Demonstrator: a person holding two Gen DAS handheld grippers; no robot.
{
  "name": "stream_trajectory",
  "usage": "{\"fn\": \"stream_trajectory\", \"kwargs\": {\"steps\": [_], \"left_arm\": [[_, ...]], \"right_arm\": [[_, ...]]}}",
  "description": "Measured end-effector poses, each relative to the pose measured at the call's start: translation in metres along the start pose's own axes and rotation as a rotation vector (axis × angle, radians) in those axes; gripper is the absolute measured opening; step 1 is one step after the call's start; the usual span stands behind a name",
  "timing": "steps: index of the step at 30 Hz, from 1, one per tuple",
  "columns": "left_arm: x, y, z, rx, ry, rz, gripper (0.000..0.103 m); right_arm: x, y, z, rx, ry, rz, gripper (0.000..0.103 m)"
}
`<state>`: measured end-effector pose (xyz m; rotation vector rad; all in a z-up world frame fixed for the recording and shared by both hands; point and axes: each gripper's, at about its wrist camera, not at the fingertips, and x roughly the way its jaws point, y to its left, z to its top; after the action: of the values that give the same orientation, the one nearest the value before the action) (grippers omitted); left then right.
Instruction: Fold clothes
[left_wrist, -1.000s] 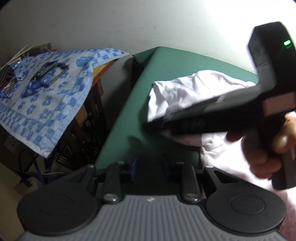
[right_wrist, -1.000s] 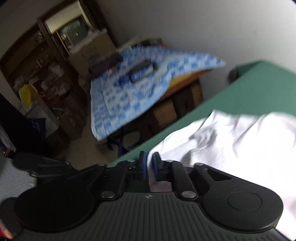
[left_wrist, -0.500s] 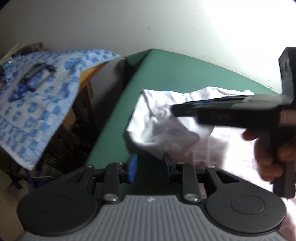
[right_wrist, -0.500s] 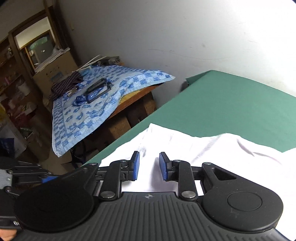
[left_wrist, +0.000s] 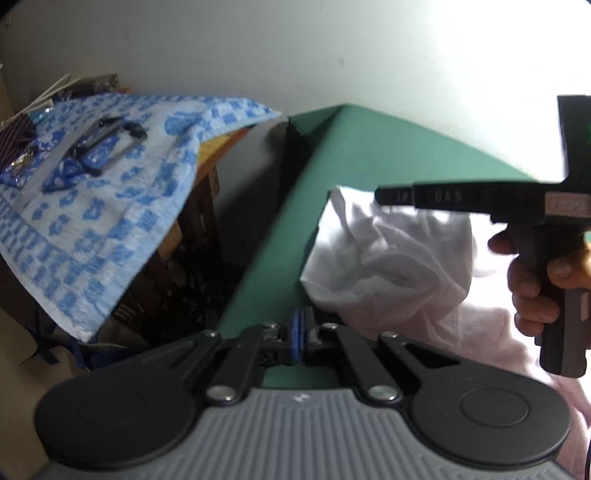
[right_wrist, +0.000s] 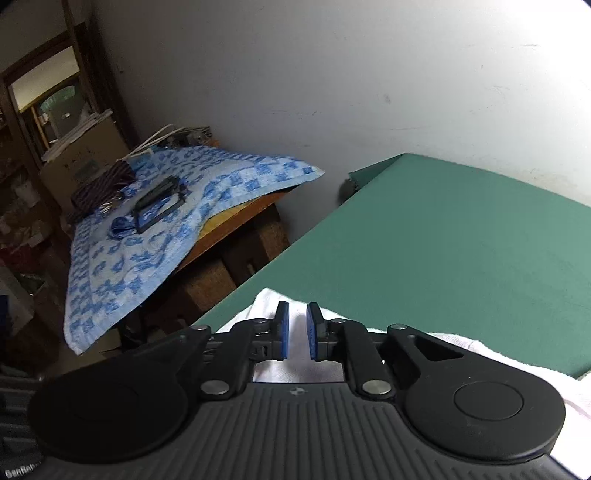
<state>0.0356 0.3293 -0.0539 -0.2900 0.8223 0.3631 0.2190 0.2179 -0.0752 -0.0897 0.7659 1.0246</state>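
- My left gripper (left_wrist: 300, 334): the blue pads are pressed flat together, clenched. No cloth shows between them from the left wrist view, so I judge it has closed beside the garment's edge and not on it.
- My right gripper (right_wrist: 295, 334): the jaws are closing with a gap still between the pads. White cloth lies under and behind that gap, but the pads do not press on it.
- The white garment (left_wrist: 399, 266) lies rumpled on the green table (right_wrist: 461, 251), with one corner near the table's left edge.
- Risk 1: if I lift the left gripper now, it likely comes up with nothing, and the fold is led by one side only and skews.
- Risk 2: the right pads may close above the cloth or pinch a single loose layer, which would drag the heap instead of raising an edge.
- Risk 3: the garment sits close to the table edge, so a sideways pull could slide it off towards the side table under the blue patterned towel (right_wrist: 155, 254).
- Hidden: the right gripper's fingertips are cut off by its own body in the left wrist view, where only its side and the hand (left_wrist: 535, 291) on its grip show.
- Hard to make out: the garment's right part is washed out by glare, so I cannot tell sleeves, collar or hem.
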Motion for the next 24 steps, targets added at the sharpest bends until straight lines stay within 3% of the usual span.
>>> {"fn": "stream_trajectory", "kwargs": {"steps": [3,5,6,7,8,9,13,17,18,20,21,22,24], "left_arm": [[-0.001,-0.001,0.01,0.009,-0.01,-0.017,0.002],[0.005,-0.006,0.018,0.011,-0.002,-0.033,0.003],[0.01,-0.011,0.022,0.022,0.004,-0.038,0.006],[0.016,-0.017,0.024,0.041,0.008,-0.019,0.009],[0.023,-0.023,0.025,0.06,0.019,0.007,0.01],[0.03,-0.028,0.025,0.076,0.034,0.03,0.0],[0.033,-0.036,0.017,0.117,0.032,0.095,0.0],[0.026,-0.029,0.006,0.148,0.03,0.161,0.0],[0.025,-0.025,0.005,0.143,0.032,0.164,0.0],[0.023,-0.015,0.004,0.129,0.036,0.17,0.0],[0.022,-0.011,0.006,0.112,0.042,0.166,0.0],[0.019,-0.008,0.008,0.096,0.037,0.155,0.0],[0.008,-0.009,0.013,0.078,0.002,0.098,0.0]], "right_arm": [[0.007,0.011,-0.001,-0.057,0.0,0.008,0.042],[0.017,0.023,-0.004,-0.12,0.01,0.002,0.042],[0.022,0.029,-0.006,-0.151,0.001,-0.014,0.037],[0.027,0.035,-0.005,-0.179,-0.003,-0.049,0.016],[0.03,0.035,-0.002,-0.174,-0.008,-0.074,0.006],[0.033,0.032,0.003,-0.158,-0.015,-0.094,0.003],[0.045,0.024,0.023,-0.092,-0.044,-0.174,0.002],[0.049,0.011,0.025,-0.076,-0.022,-0.158,0.004],[0.035,0.006,0.022,-0.021,-0.052,-0.14,0.006],[0.001,-0.008,0.016,0.115,-0.13,-0.092,0.02],[-0.016,-0.015,0.013,0.184,-0.169,-0.067,0.037],[-0.033,-0.022,0.009,0.252,-0.208,-0.043,0.041],[-0.06,-0.025,-0.008,0.272,-0.18,-0.029,0.038]]}}
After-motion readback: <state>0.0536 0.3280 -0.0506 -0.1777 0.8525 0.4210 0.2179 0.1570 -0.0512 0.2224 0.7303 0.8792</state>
